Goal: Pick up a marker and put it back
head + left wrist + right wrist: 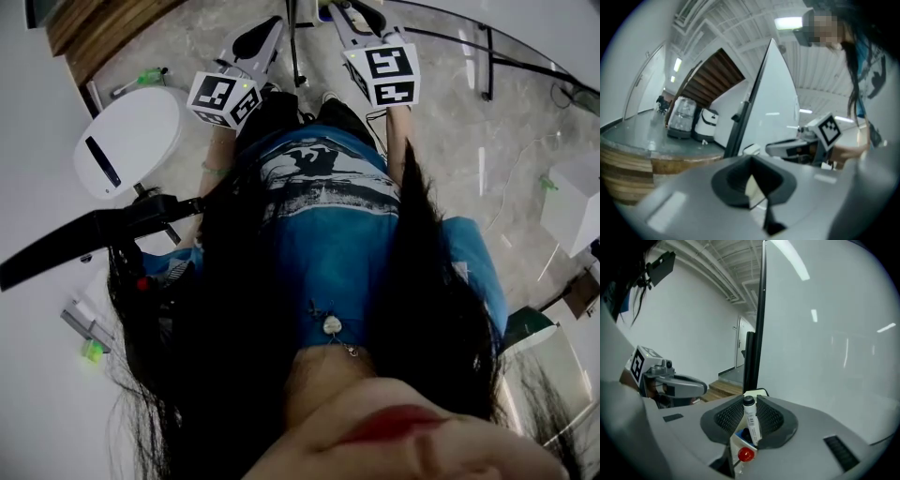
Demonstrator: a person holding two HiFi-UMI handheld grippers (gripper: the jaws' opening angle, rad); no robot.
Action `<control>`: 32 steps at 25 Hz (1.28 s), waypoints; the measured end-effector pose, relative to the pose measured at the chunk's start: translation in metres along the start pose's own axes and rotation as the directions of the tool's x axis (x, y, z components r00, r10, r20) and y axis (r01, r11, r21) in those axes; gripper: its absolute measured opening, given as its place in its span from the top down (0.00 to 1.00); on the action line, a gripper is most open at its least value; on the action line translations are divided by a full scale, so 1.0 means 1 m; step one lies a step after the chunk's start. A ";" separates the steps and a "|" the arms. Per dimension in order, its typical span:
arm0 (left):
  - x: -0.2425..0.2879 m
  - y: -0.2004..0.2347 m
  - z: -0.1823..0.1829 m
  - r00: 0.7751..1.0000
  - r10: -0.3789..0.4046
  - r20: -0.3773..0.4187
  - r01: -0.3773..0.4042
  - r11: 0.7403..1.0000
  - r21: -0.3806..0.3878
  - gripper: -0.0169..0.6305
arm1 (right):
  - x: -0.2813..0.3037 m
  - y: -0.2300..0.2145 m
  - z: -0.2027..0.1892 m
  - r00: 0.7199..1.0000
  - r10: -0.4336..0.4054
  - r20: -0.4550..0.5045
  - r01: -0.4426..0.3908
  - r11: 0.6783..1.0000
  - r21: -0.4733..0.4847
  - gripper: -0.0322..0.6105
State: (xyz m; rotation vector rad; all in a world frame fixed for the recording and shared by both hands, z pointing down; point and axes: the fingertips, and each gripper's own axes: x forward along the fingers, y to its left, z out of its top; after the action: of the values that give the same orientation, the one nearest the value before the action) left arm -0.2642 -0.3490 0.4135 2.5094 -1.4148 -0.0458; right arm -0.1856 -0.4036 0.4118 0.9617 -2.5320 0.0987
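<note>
Marker (751, 420), white with a black cap, stands near upright at the lower middle of the right gripper view, gripped between the pads of your right claw (750, 400). Just below it sits a small red ball (746, 454). Your left claw (750, 159), low in the left gripper view, is clenched, tips together, nothing between them

Nothing here reads as a word or number. The marker (751, 423) has a white label of fine black print, too small to make out. The left cube (223, 97) and right cube (389, 75) show only black-and-white square patterns; the print on the shirt (328, 192) is illegible.
</note>
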 end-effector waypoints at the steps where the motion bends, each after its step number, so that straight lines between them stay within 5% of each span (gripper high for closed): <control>1: 0.001 -0.001 0.001 1.000 -0.006 0.007 0.006 1.000 -0.008 0.97 | -0.005 -0.002 0.005 1.000 -0.002 0.019 0.001 1.000 0.019 0.81; 12: 0.011 -0.019 0.006 0.997 -0.076 0.031 0.077 0.996 -0.044 0.93 | -0.065 -0.016 0.048 0.984 -0.069 0.165 0.054 0.994 0.097 0.82; 23: 0.018 -0.035 0.005 0.989 -0.145 -0.009 0.145 0.989 -0.003 0.89 | -0.091 -0.027 0.047 0.975 -0.123 0.187 0.092 0.982 0.164 0.82; 32: 0.017 -0.034 0.003 0.990 -0.134 -0.040 0.136 0.990 0.049 0.99 | -0.089 -0.027 0.049 0.973 -0.113 0.201 0.078 0.981 0.176 0.82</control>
State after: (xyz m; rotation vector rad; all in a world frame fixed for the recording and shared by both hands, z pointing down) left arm -0.2270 -0.3473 0.4038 2.6306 -1.2461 0.0113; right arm -0.1272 -0.3795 0.3281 1.2171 -2.6975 0.1932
